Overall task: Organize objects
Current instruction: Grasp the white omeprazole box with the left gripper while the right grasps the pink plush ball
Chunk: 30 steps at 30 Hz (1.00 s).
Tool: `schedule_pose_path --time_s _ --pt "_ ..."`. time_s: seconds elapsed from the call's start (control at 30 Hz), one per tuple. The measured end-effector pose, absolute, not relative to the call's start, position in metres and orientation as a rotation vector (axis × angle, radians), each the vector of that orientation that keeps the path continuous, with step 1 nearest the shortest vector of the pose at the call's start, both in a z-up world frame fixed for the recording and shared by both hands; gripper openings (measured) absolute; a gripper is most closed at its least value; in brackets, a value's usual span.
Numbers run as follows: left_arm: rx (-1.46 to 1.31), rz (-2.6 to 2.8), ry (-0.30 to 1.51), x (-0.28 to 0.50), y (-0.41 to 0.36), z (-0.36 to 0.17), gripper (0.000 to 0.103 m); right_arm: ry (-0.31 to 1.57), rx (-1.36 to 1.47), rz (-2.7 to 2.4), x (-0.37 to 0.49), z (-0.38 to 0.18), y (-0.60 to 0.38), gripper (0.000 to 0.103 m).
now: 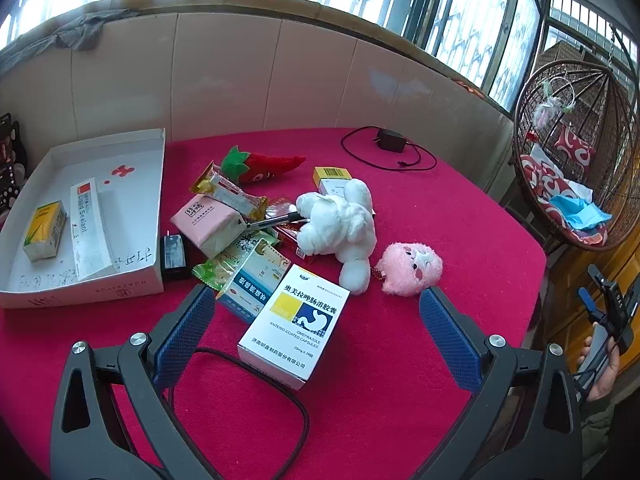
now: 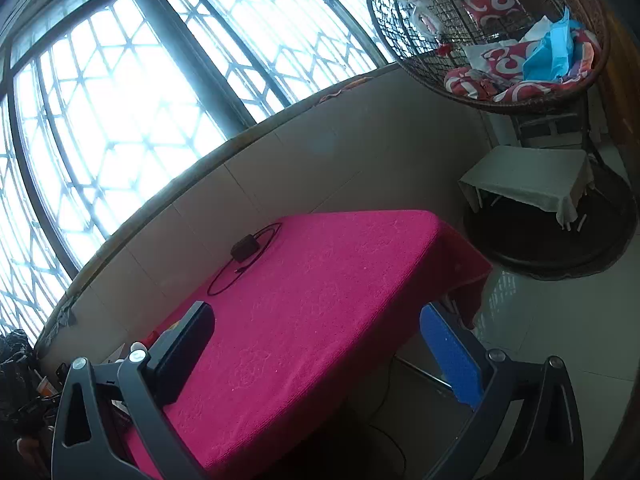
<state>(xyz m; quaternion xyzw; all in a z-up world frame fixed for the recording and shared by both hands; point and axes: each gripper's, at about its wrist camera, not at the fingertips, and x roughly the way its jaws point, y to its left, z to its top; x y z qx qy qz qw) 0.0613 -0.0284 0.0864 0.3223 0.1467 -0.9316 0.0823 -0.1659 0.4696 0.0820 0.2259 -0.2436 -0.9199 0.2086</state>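
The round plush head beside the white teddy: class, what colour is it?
Pink; the plush head shows best in the left wrist view.

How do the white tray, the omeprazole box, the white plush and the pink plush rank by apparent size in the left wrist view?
1. white tray
2. omeprazole box and white plush: alike, and the box lies nearer the camera, so unranked
3. pink plush

Blown-out windows (image 2: 120, 128) backlight scene (fisheye-warped edges), soft shadows.
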Motion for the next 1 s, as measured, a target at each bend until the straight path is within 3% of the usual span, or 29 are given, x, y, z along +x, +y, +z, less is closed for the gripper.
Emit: schedule_pose_path --time_s 0.27,0.5,0.77,1.0 --pt "0.908 -2.735 0.352 0.071 -0.038 0.091 0.103 -0.621 0.581 -2.465 -0.161 0.104 0.44 0.103" --pt "0.999 -2.673 0.283 0.067 -0.061 0.068 0.103 -0.371 0.662 -2.238 -0.161 0.12 0.327 0.103" --pt "1.136 -2.769 0.204 0.056 -0.054 0.037 0.103 -0.019 0.902 -2.048 -0.163 0.084 0.181 0.103" --pt "1.174 -2.833 0.153 0.037 -0.047 0.031 0.103 0.121 0.987 -2.044 -0.166 0.068 0.116 0.103"
